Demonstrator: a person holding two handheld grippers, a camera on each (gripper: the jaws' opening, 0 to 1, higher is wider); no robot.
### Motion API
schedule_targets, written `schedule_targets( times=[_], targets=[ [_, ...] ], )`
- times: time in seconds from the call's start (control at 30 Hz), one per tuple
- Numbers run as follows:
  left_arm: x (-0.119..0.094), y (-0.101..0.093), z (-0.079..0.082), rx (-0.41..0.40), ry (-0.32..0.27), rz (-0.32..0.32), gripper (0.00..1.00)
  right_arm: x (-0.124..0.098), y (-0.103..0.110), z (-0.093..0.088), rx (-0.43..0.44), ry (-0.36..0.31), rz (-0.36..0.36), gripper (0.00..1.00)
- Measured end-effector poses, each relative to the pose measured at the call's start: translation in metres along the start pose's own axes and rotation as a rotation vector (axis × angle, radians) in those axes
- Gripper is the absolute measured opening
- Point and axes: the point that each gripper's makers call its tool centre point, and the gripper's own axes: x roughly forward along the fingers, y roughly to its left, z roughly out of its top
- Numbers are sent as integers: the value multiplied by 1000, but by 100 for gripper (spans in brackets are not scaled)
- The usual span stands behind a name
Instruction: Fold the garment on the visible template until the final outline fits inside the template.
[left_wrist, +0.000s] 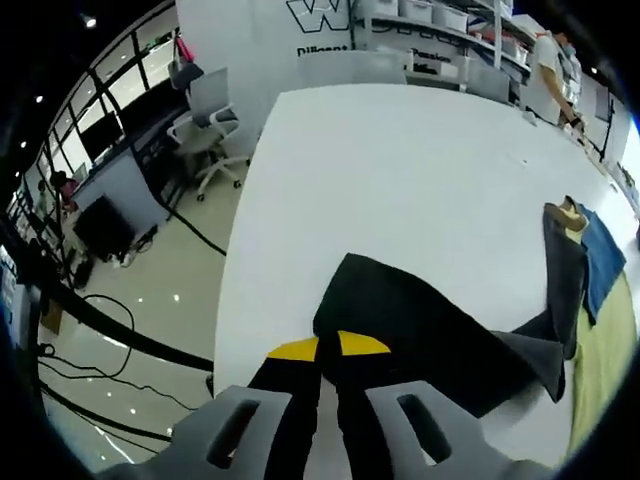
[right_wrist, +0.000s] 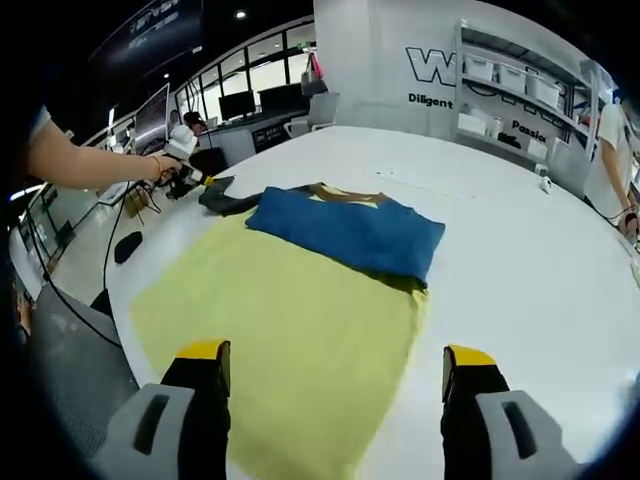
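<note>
White tabletop (right_wrist: 520, 260): left gripper (left_wrist: 328, 350) clamps limp dark-grey sleeve (left_wrist: 420, 330); right gripper (right_wrist: 335, 360), jaws apart, hovers over yellow-green template mat (right_wrist: 280, 340); soft blue-panelled garment (right_wrist: 345, 232) probably grips best at hems.

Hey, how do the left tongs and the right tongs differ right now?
The left tongs are shut on the dark sleeve, while the right tongs are open and hold nothing. The left tongs sit over the white table near its edge; the right tongs hover above the yellow-green template. Both have black jaws with yellow tips.
</note>
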Motion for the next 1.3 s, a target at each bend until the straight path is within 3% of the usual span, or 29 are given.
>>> schedule_targets(
  times=[0.23, 0.33, 0.53, 0.7, 0.9, 1.17, 1.3],
  targets=[
    [-19, -9, 9, 82, -22, 2, 0, 0, 2, 6, -9, -15, 10, 86],
    [-30, -7, 16, 123, -24, 37, 0, -1, 5, 8, -13, -19, 19, 87],
    [-51, 1, 24, 33, -40, 84, 0, -6, 7, 12, -21, -26, 24, 88],
    [-78, 16, 22, -20, -47, 177, 0, -11, 10, 13, -21, -26, 28, 89],
    [-112, 12, 22, -70, -84, 182, 0, -15, 17, 14, -22, -21, 44, 89],
    [-160, -19, 59, 32, -222, 153, 0, -17, 33, 24, -27, -50, 96, 86],
    [-179, -36, 80, 70, -283, 130, 0, -8, 48, 46, -69, -106, 132, 85]
  ],
)
